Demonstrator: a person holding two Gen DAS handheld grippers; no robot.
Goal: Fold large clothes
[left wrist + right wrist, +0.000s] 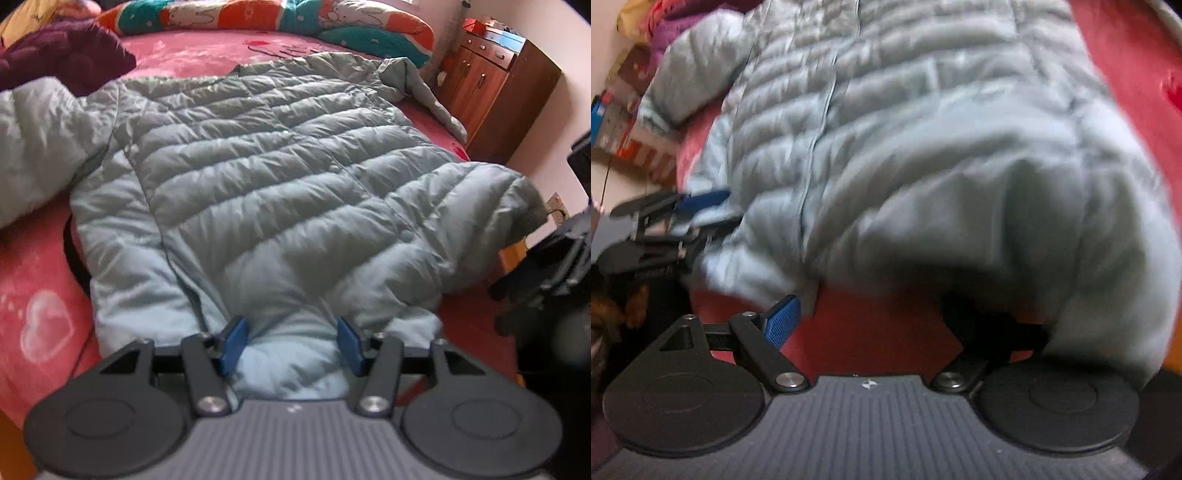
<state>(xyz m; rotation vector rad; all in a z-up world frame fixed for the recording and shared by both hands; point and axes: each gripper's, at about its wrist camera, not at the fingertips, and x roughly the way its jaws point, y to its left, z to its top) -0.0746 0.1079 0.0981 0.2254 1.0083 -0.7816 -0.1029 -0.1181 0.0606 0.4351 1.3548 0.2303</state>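
Observation:
A large pale grey-green quilted down jacket [280,173] lies spread on a pink bed [40,295], its hem toward me. My left gripper [291,341] is open at the hem, with a fold of jacket fabric bulging between its blue pads [233,343]. In the right wrist view the jacket [923,147] fills most of the frame, blurred. My right gripper [871,325] is open at the hem; its left blue pad [781,323] shows, and its right finger is hidden under the drooping hem. The left gripper [683,218] shows at the left edge there.
A rolled bright quilt [258,14] lies along the far side of the bed. A purple garment [62,55] lies at the far left. A wooden cabinet [498,92] stands at the right. Boxes [624,129] sit left of the bed.

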